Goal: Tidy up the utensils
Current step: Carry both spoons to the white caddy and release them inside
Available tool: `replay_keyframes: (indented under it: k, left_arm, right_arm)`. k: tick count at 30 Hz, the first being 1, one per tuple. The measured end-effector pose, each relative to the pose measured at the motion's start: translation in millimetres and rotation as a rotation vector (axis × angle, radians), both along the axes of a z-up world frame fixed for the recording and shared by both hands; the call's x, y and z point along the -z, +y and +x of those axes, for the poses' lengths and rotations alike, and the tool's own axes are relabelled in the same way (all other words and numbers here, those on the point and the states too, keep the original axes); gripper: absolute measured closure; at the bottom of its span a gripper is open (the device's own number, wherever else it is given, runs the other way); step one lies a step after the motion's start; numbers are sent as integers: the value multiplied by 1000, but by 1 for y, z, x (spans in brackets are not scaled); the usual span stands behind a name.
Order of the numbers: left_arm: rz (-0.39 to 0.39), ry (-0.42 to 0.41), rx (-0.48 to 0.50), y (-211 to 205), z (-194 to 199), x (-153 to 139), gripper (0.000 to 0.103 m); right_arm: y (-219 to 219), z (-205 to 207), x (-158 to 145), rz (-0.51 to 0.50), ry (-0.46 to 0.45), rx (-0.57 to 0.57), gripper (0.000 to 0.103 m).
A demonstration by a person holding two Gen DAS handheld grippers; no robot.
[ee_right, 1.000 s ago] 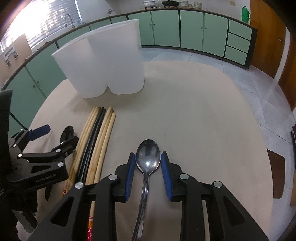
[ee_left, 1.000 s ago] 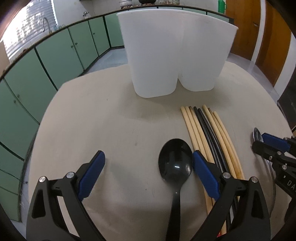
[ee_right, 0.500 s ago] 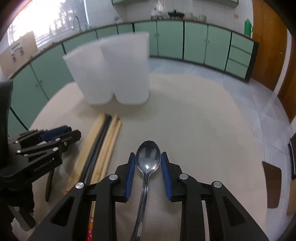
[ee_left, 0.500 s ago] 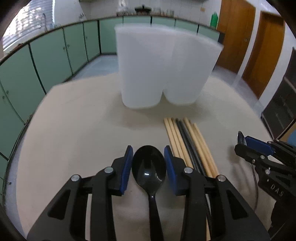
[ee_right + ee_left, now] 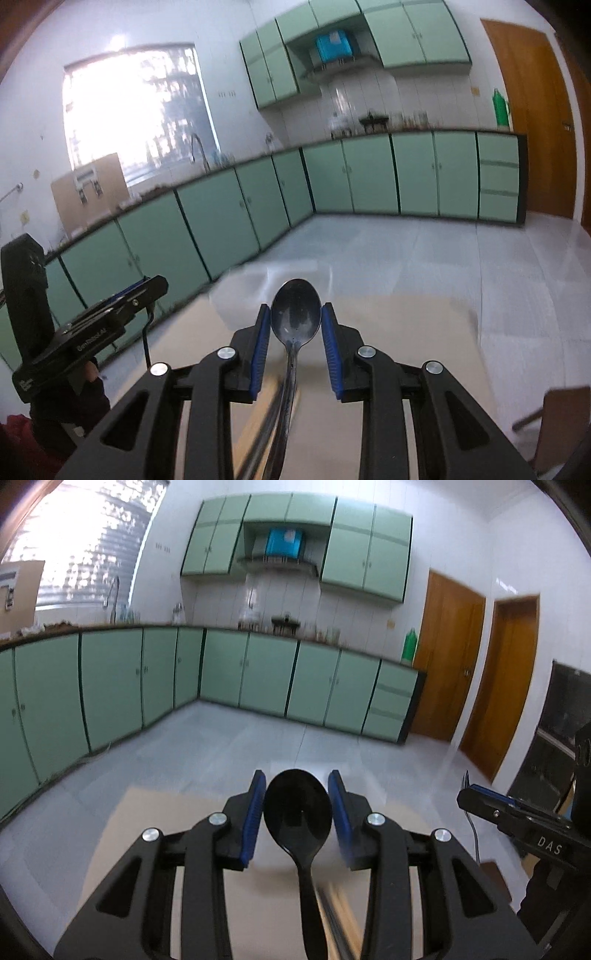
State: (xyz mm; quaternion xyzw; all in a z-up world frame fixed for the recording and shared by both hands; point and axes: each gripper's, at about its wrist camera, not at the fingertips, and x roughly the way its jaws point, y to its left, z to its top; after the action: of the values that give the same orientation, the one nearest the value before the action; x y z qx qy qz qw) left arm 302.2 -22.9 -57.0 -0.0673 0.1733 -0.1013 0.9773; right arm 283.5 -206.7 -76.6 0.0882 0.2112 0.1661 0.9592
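My left gripper is shut on a black plastic spoon, bowl forward between the blue pads, lifted well above the beige table. My right gripper is shut on a metal spoon, also raised and tilted up. Each gripper shows in the other's view: the right one at the right edge, the left one at the left edge. Blurred chopsticks lie on the table below. The white utensil holder shows only as a faint blur behind the spoons.
Green kitchen cabinets line the far walls, with grey floor between them and the table. Wooden doors stand at the right. A chair is at the lower right.
The left gripper closed on the black spoon. Both grippers lifted their spoons off the table and pitched upward, so the views now face the kitchen instead of the tabletop and holder.
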Motion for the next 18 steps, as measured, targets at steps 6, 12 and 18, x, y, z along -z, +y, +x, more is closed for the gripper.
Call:
replay_keyframes:
  k: [6,12,18]
  left_arm:
    - [17,-91,-35,-26,50,-36,70]
    - [37,-93,-75,-36,95,-35,70]
    - [62,-72,-107,-33,126,-23,69]
  right_arm:
    - [7,61,-31,12,-101,79,75]
    - [19,120,-26,-16,-115,148,75]
    - [27,153,-8,-62,-98,200,75]
